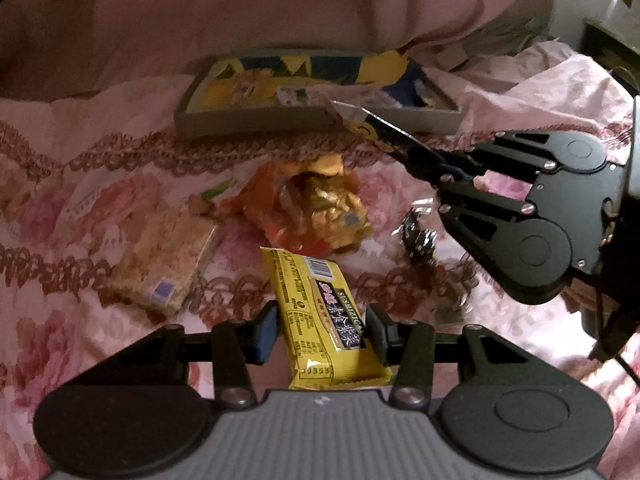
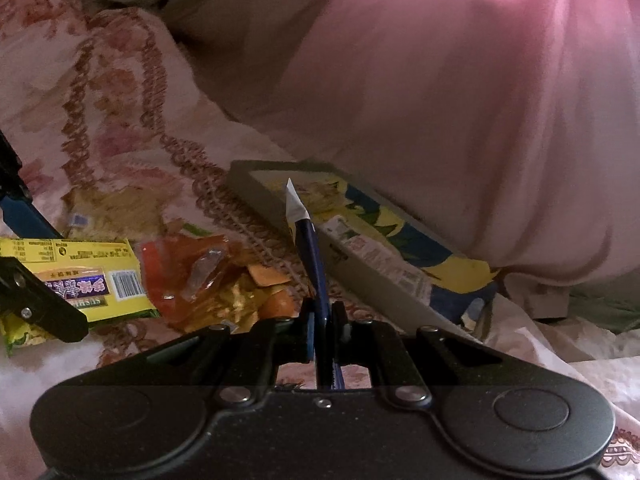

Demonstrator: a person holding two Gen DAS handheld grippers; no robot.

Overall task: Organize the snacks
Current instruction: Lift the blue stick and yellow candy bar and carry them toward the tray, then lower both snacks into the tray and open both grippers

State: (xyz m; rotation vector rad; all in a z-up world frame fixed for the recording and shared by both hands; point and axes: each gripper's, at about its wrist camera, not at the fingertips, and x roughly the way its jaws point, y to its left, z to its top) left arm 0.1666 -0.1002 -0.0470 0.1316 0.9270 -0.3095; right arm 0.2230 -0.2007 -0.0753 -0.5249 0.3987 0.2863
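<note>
We've got the yellow snack bar low and centre on the floral bedspread, left gripper pinching its sides; keep it level toward the open box at twelve o'clock. Right gripper, at three o'clock, clamps a blue packet edge-on.

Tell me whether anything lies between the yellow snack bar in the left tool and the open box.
Yes. The orange snack bag lies on the bedspread between the yellow snack bar and the open box. The right tool holds a blue packet near the box's front wall.
</note>
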